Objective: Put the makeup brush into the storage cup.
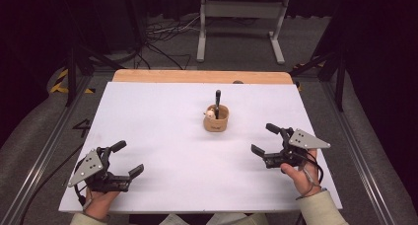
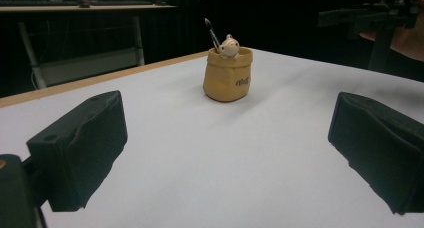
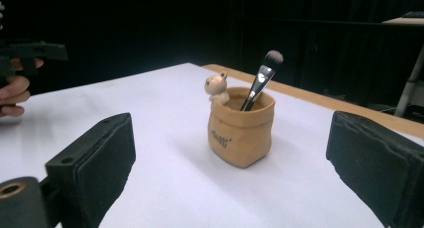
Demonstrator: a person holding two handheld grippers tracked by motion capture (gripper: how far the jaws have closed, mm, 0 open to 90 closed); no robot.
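A small tan sack-shaped holder [image 1: 216, 119] [image 2: 228, 74] [image 3: 241, 129] stands upright near the middle of the white table [image 1: 162, 131]. A little bear figure [image 3: 216, 85] peeks over its rim. A makeup brush [image 3: 260, 78] [image 1: 217, 102] leans inside, bristles up. My left gripper [image 1: 127, 160] rests at the near left, open and empty, pointing toward the holder. My right gripper [image 1: 264, 139] sits at the near right, open and empty, also facing the holder, well short of it.
A wooden strip [image 1: 202, 76] runs along the table's far edge. Beyond it are a white stand [image 1: 241, 25] and loose cables [image 1: 162, 37] on the floor. Metal rails [image 1: 39, 156] flank both sides of the table.
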